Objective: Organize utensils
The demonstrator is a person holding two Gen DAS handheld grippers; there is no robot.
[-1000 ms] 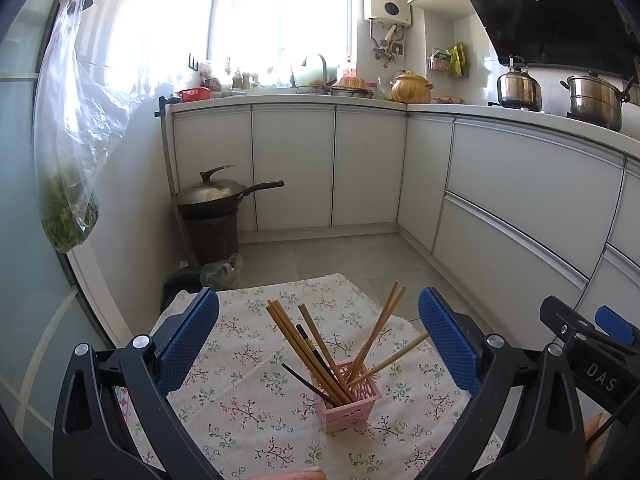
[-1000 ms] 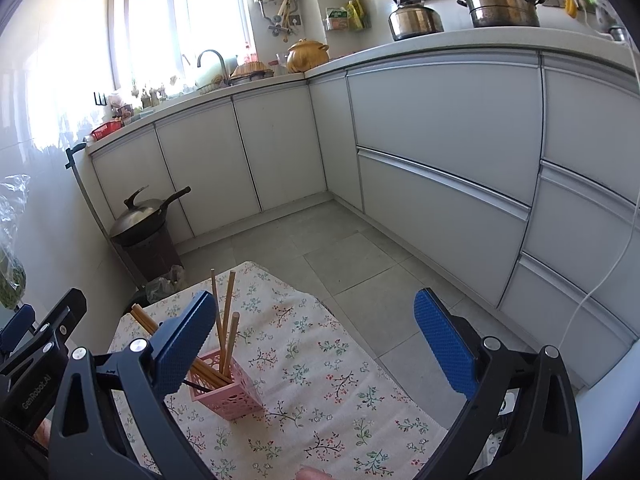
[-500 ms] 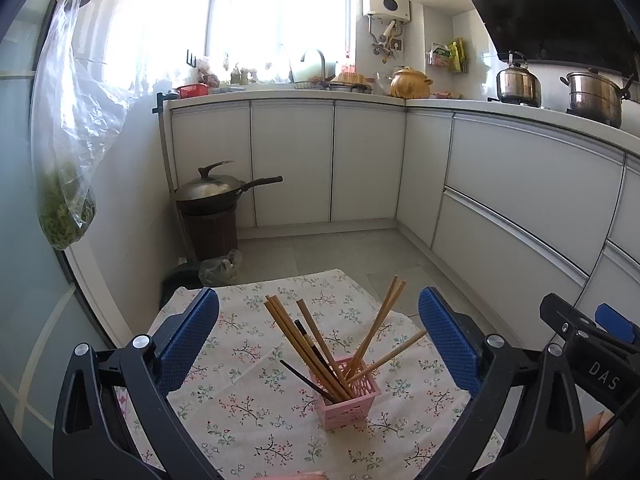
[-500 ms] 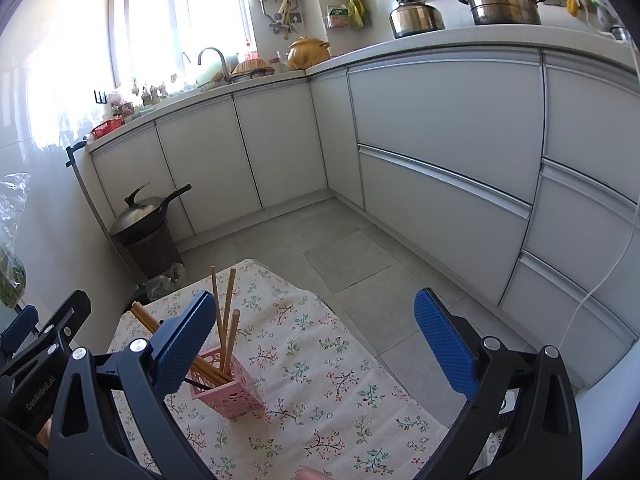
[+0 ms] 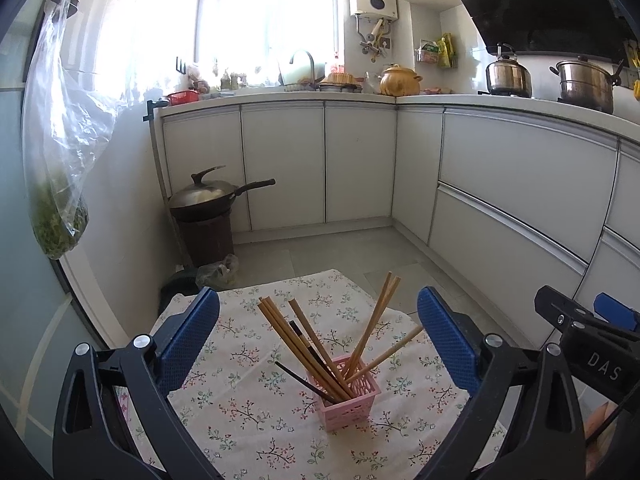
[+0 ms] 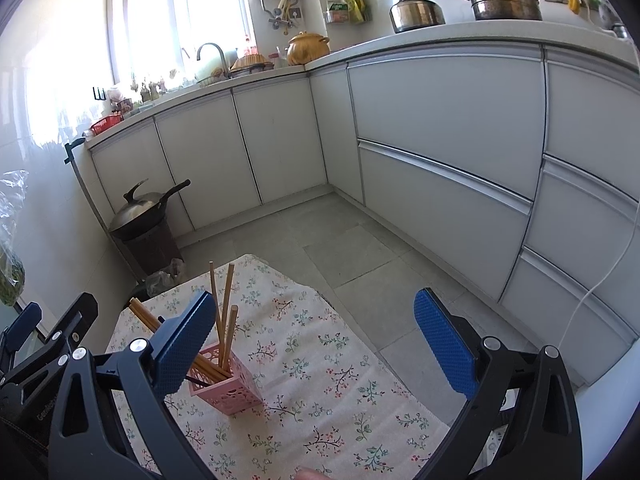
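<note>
While both claws gape empty, the pink slotted plastic basket of splayed wooden chopsticks sits lower centre, squarely ahead of the left gripper; the right gripper sees it lower left.

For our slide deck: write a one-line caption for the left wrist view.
Open left gripper faces a pink basket of chopsticks on a floral tablecloth.

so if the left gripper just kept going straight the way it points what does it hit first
Most likely the chopsticks fanning out of the pink basket, which sit centred between the left gripper's open fingers. Depth is unclear, so it might pass above them.
</note>
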